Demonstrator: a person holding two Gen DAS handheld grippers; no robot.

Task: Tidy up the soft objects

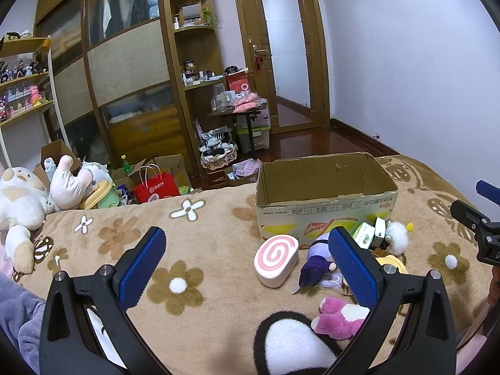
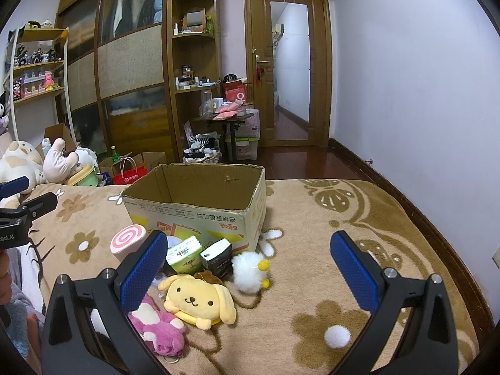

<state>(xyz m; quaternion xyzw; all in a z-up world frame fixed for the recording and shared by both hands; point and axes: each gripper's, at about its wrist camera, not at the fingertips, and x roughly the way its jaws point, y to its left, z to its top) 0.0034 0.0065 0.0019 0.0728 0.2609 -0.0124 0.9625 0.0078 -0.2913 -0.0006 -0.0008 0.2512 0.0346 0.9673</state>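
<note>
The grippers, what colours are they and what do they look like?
Each gripper, left and right, has a glossy black forked frame with silver screws. Its two flat fingers carry bright blue pads with a bumpy dotted texture. White lettering ending in "bot.AI" marks the left one's side, as seen from the right wrist camera.

Brown flower-patterned blanket (image 2: 312, 281); pink-swirl cushion (image 1: 276, 261); yellow dog plush (image 2: 200, 300); blue fingers (image 2: 143, 268); perhaps magenta bear (image 2: 156, 328).

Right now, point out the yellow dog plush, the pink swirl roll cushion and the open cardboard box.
Yellow floppy-eared dog plush (image 2: 194, 297): right wrist view, on its face.
Pink swirl roll cushion (image 1: 275, 253): left wrist view, on the spiral end face.
Open cardboard box (image 2: 200, 217): right wrist view, on its printed front wall.
</note>
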